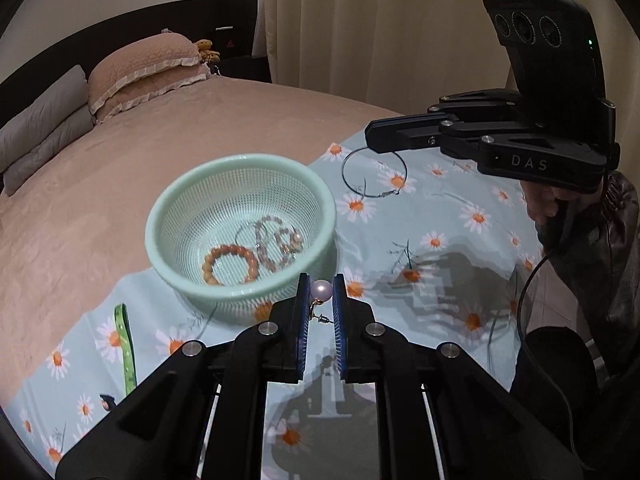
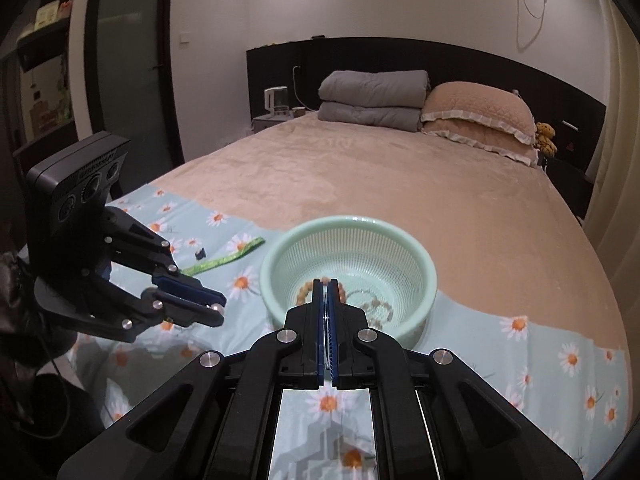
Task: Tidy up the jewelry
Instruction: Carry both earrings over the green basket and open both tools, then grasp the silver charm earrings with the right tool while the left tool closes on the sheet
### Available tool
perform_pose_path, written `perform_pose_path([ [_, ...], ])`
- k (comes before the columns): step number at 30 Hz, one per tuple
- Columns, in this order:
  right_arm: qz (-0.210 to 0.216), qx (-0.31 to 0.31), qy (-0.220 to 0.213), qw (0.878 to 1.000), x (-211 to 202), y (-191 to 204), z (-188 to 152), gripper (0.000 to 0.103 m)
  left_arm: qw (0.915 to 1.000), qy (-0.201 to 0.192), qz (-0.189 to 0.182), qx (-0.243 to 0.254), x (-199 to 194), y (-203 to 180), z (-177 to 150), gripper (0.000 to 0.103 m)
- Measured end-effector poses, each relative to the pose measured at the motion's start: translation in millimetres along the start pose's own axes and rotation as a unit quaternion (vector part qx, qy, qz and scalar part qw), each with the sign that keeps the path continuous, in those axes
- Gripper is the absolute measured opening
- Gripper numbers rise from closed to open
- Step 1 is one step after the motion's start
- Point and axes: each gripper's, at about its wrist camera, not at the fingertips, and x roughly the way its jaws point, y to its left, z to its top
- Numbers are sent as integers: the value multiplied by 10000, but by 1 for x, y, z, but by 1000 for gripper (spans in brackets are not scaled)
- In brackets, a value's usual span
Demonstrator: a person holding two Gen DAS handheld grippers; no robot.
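A pink-covered bed [image 2: 360, 168] carries a daisy cloth [image 1: 440, 216]; on the cloth sit a green basket [image 1: 172, 216] and a green strap [image 1: 125, 344].

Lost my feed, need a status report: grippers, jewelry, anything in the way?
Left gripper shut on pearl earring. Right gripper shut on hoop earring. Both near green basket, bracelets inside. Path clear.

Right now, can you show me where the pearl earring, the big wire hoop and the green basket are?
pearl earring [image 1: 322, 290]: left wrist view, on the round pearl.
wire hoop [image 1: 349, 184]: left wrist view, on the hoop's lower left wire.
green basket [image 1: 224, 165]: left wrist view, on the far rim.
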Motion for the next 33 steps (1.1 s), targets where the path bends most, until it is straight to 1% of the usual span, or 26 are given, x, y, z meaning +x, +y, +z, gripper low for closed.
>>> perform_pose_path([
  [3,-103,-6,-93,9999,22,-6,14,3,9997,-117,236,0,17,18,18,12],
  [4,-223,41,-167,9996,28,-9,16,5,9991,-154,380,-73,24,25,21,16],
  [5,-441,103,-270,9986,34,-12,17,7,9988,-136,437,-164,30,32,22,34],
  [6,-670,153,-329,9971,39,-15,15,24,9987,-87,447,-232,36,36,21,47],
  [7,-803,188,-357,9960,43,-18,11,49,9982,-97,541,-258,39,38,18,70],
  [8,-849,193,-394,9954,45,-19,6,58,9978,-149,602,-237,40,39,14,74],
  [9,-839,187,-420,9954,47,-21,0,58,9982,-176,547,-175,40,38,9,74],
  [11,-669,235,-325,9970,50,-25,-12,58,9987,-120,493,-69,41,36,0,78],
  [13,-639,292,-149,9974,54,-27,-22,58,9980,42,634,39,44,33,-5,79],
  [15,-734,307,-63,9968,53,-26,-31,58,9974,153,706,17,44,33,-9,80],
  [17,-740,409,-16,9964,47,-24,-42,60,9976,203,656,-85,42,30,-15,88],
  [21,-465,681,73,9966,33,-15,-71,64,9985,268,476,-20,37,14,-31,90],
  [23,-242,518,250,9981,32,-3,-86,64,9983,368,446,112,39,2,-38,90],
  [24,-122,296,363,9988,32,5,-95,64,9978,455,454,185,41,-3,-42,90],
  [25,-10,48,457,9989,32,13,-104,64,9971,572,424,260,44,-9,-46,93],
  [27,281,-341,581,9973,29,26,-121,64,9963,726,241,394,50,-18,-55,95],
  [29,564,-444,738,9947,28,32,-134,64,9954,812,70,503,57,-25,-65,95],
  [31,719,-430,835,9930,30,35,-143,64,9941,906,-38,602,64,-30,-73,95],
  [33,808,-402,883,9920,34,38,-149,64,9933,927,-65,690,70,-34,-78,95],
])
